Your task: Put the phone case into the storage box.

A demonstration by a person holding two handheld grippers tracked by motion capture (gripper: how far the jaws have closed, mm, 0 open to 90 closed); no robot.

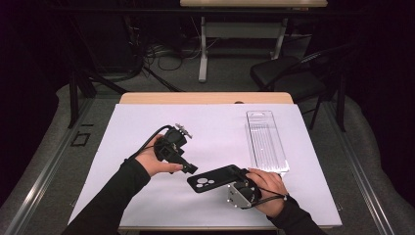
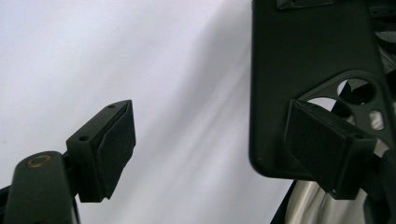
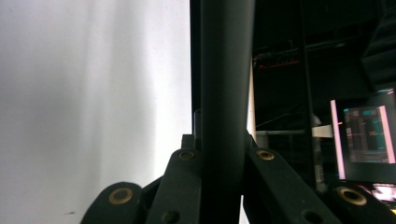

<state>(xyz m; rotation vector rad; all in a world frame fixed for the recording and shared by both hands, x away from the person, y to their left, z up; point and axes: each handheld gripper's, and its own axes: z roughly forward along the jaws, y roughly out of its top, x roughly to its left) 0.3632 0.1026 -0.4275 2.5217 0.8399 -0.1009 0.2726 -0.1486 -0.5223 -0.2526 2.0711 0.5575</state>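
Note:
A black phone case [image 1: 213, 177] with round camera cut-outs is held just over the white mat, pointing left. My right gripper [image 1: 236, 177] is shut on its right end. In the right gripper view the case [image 3: 226, 84] runs edge-on up from between the closed jaws of that gripper [image 3: 224, 154]. My left gripper [image 1: 191, 169] hovers just up and left of the case's camera end, open with nothing between its pads. In the left gripper view, that gripper [image 2: 219, 140] stands wide, and the case [image 2: 303, 60] lies behind its right pad [image 2: 322, 149].
A clear, long plastic package [image 1: 265, 141] lies on the right side of the white mat [image 1: 147, 122]. A black chair [image 1: 288, 73] and another table's legs stand beyond the far edge. A lit screen [image 3: 366, 135] glows off to the side.

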